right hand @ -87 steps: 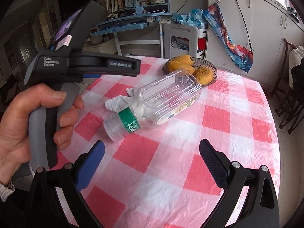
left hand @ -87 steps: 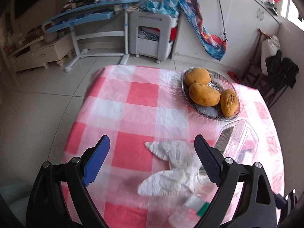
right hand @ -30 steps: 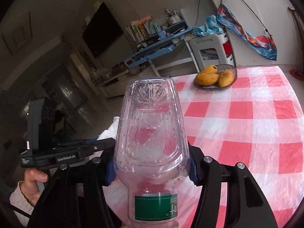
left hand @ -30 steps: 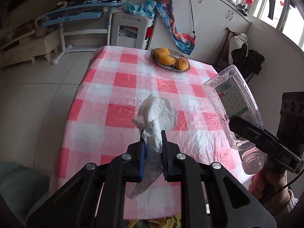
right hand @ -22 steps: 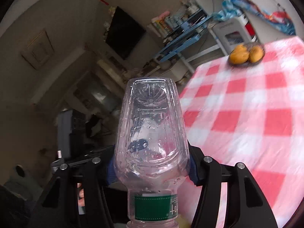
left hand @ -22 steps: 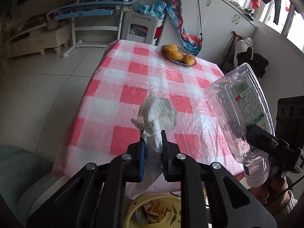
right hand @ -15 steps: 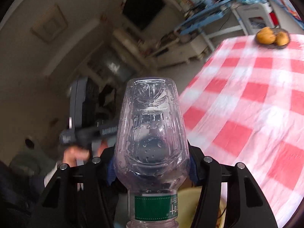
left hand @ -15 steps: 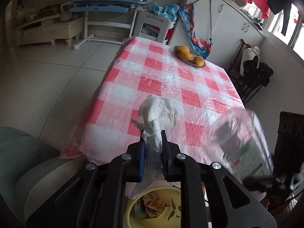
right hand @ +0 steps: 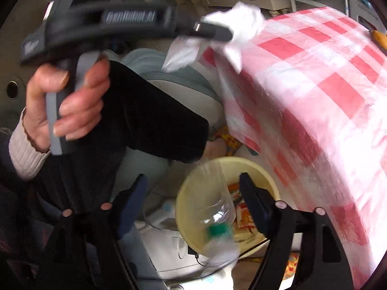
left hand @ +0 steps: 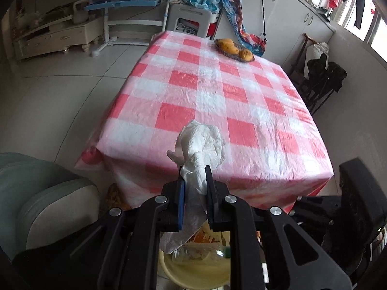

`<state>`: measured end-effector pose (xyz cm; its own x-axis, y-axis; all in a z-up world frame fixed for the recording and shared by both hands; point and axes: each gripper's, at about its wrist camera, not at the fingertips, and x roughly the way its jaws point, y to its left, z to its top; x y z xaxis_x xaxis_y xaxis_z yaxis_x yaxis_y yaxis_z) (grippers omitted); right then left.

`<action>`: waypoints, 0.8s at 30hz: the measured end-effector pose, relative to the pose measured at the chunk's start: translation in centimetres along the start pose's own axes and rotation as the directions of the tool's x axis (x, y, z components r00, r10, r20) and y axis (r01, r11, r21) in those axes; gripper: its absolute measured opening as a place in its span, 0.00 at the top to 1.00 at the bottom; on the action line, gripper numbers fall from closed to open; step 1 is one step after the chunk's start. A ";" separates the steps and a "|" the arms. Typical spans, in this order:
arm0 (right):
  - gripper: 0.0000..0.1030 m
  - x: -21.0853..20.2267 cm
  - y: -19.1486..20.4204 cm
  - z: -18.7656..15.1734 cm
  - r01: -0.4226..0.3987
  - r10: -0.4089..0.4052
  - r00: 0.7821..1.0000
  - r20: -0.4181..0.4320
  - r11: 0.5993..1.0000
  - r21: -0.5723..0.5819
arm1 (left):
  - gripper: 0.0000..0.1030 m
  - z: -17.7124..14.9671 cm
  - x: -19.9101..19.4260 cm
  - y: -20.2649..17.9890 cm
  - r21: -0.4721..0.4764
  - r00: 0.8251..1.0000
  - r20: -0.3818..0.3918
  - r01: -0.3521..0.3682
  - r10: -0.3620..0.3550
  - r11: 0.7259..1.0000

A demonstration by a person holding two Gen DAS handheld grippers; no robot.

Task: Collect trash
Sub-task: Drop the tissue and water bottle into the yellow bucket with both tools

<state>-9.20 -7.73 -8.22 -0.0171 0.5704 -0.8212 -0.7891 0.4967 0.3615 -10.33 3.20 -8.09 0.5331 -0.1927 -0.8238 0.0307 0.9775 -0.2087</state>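
Beside the table's near edge, the left gripper point(left hand: 195, 176) pinched a crumpled white tissue point(left hand: 202, 142) above the yellow bin point(right hand: 193, 188). Rightward, the right gripper point(right hand: 193, 188) had just been opening, its jaws wide, with the clear plastic bottle point(right hand: 215, 210) loose between them over the bin.

Daylight from the windows point(left hand: 362, 24) at the right lights the room softly and puts a sheen on the table point(left hand: 212, 96), while the right wrist view is smeared by motion, the bottle point(right hand: 215, 207) ghostly, and both views bend and darken at the edges.
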 end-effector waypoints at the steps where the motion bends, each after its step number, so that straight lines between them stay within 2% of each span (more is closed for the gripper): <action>1: 0.18 -0.5 -0.1 -0.4 0.040 -0.040 0.999 0.006 0.999 0.004 | 0.86 -0.5 0.3 -0.4 0.010 1.000 -0.024 -0.008 0.009 1.000; 5: 0.12 -2.9 -1.2 -1.7 0.218 -0.225 0.973 0.054 0.971 0.100 | 0.86 -3.3 1.8 -2.0 0.048 0.989 -0.137 -0.042 0.048 0.998; 7: 0.09 -4.4 -2.6 -2.4 0.318 -0.336 0.938 0.082 0.932 0.175 | 0.86 -4.9 2.9 -2.9 0.079 0.976 -0.211 -0.040 0.056 0.996; 9: 0.08 -5.8 -3.9 -2.8 0.395 -0.429 0.898 0.097 0.884 0.252 | 0.85 -6.6 4.3 -3.7 0.114 0.951 -0.305 -0.018 0.052 0.993; 11: 0.07 -6.5 -4.2 -3.4 0.445 -0.502 0.858 0.105 0.830 0.336 | 0.77 -7.7 5.3 -4.0 0.135 0.928 -0.367 -0.010 0.060 0.991; 12: 0.07 -6.9 -4.3 -3.8 0.450 -0.524 0.844 0.116 0.808 0.379 | 0.68 -8.0 5.6 -4.2 0.149 0.920 -0.384 -0.020 0.076 0.989; 13: 0.07 -7.0 -4.2 -4.1 0.452 -0.537 0.834 0.128 0.797 0.400 | 0.58 -8.0 5.6 -4.2 0.154 0.920 -0.382 -0.031 0.088 0.988; 16: 0.07 -7.6 -3.5 -4.7 0.471 -0.577 0.799 0.170 0.775 0.421 | 0.43 -7.1 4.6 -3.7 0.129 0.943 -0.321 -0.044 0.084 0.991; 18: 0.07 -8.1 -3.1 -5.0 0.487 -0.597 0.776 0.202 0.771 0.411 | 0.37 -6.2 3.6 -3.5 0.115 0.963 -0.254 -0.057 0.085 0.992; 20: 0.07 -8.6 -2.0 -5.1 0.513 -0.624 0.749 0.225 0.760 0.399 | 0.31 -5.1 2.1 -3.4 0.107 0.983 -0.152 -0.090 0.106 0.990; 22: 0.07 -9.3 -1.4 -5.6 0.532 -0.645 0.721 0.254 0.750 0.394 | 0.22 -4.2 0.7 -3.7 0.108 0.990 -0.046 -0.130 0.135 0.986; 24: 0.07 -9.7 -1.4 -5.7 0.538 -0.657 0.701 0.278 0.743 0.398 | 0.16 -3.1 -0.7 -3.9 0.110 0.985 0.055 -0.169 0.164 0.979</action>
<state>-11.42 -17.69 -3.24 0.6771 0.2550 -0.6903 -0.3505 0.9366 0.0021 -13.46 -0.79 -8.35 0.5765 -0.0246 -0.8167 0.0324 0.9994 -0.0072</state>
